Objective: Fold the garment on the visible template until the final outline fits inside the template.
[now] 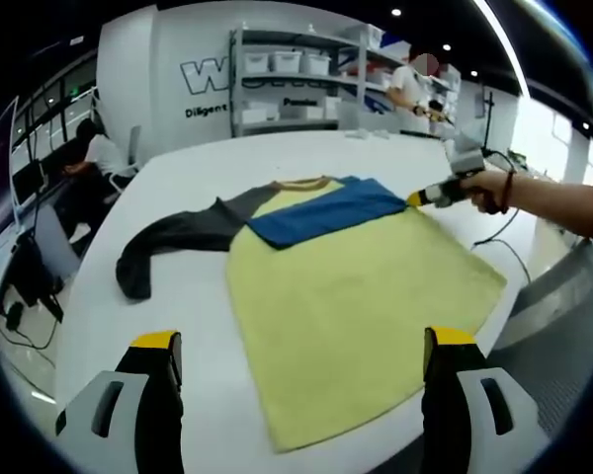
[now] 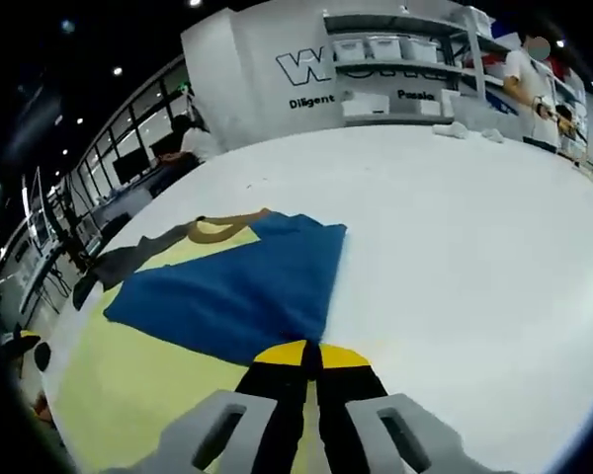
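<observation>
1. The yellow garment point(image 1: 356, 296) lies flat on the white tabletop point(image 1: 188, 286).
2. The right gripper point(image 2: 311, 348) has its fingers closed on the folded blue sleeve point(image 2: 237, 296).
3. The left gripper point(image 1: 301, 341) hovers with its fingers apart, holding nothing.

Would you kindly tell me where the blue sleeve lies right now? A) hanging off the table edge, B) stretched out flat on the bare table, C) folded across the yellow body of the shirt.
C: the blue sleeve lies over the yellow shirt, pinched at its edge by the right gripper.
</observation>
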The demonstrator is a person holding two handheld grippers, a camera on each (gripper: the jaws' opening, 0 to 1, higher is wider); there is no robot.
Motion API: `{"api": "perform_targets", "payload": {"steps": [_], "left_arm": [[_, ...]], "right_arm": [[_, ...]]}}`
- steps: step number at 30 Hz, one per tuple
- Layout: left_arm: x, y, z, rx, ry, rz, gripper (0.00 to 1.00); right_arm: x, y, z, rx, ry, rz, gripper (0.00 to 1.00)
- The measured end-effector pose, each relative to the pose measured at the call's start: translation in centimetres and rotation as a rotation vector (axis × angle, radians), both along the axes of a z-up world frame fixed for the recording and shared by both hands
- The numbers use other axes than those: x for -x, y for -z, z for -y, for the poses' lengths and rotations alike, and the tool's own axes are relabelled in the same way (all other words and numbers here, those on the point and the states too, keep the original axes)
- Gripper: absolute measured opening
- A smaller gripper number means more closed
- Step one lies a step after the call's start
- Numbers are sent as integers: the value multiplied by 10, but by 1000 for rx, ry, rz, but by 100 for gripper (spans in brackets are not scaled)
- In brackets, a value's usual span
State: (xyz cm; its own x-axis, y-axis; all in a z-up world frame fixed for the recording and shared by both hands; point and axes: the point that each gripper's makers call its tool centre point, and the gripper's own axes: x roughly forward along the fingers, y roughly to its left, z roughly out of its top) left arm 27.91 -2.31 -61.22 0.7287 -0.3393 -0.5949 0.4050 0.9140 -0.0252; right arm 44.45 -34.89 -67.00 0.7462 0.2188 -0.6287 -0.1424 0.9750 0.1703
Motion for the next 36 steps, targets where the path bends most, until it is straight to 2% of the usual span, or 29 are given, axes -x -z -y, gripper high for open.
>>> {"api": "perform_targets", "payload": {"steps": [6,15,26,36], "left_arm": [[0,0,0,3,-2,1,99],[1,0,1,3,2,-3,99],[2,2,1,6,4,-11,99],[3,4,-1,-11,0,-20,99]], "right_arm": [[0,-1,15,59,-12,-12,0],[-6,-1,54,123,-8,-30,0],[-14,0,89,184,-24,-46,0],[-20,2,103,202,-18,-52,0]]}}
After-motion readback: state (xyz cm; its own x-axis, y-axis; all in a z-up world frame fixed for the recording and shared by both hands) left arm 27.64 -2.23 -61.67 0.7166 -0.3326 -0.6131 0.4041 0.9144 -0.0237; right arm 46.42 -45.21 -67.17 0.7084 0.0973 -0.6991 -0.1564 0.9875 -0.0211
